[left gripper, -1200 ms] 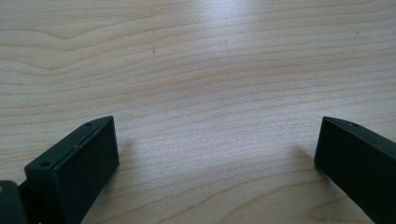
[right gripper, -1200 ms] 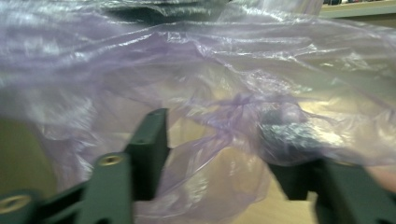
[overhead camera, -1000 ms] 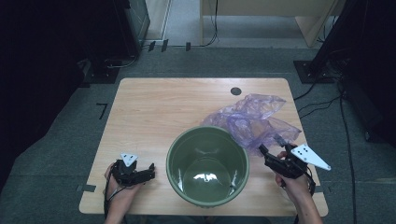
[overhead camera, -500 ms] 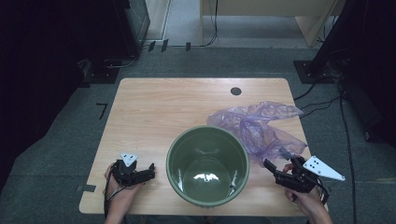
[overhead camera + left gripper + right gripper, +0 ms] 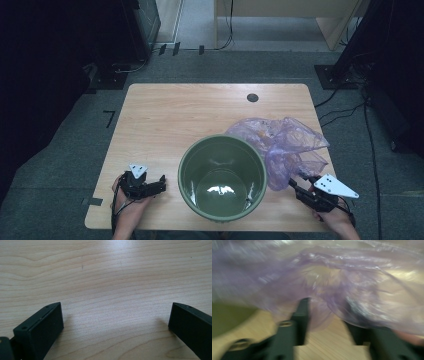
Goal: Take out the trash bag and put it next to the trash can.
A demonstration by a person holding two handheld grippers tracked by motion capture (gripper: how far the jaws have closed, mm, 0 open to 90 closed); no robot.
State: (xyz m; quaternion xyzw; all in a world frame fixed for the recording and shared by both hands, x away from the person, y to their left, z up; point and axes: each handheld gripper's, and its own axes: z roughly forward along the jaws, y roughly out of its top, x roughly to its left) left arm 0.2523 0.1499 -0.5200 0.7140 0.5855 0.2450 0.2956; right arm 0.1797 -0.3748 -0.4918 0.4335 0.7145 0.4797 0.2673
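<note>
My right gripper sits at the table's near right corner, its jaws just closing around the purple bag's edge beside the bin; through the blur I can't tell if they pinch it. My left gripper rests spread and empty near the front edge, with bare wood beyond.

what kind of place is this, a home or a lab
Likely a lab or recording room: a bare wooden table on grey carpet, cables trailing across the floor, and dark equipment stands around it.

table: pale wood, matt | bag: thin purple plastic, crinkly, translucent | bucket: green plastic, glossy
</note>
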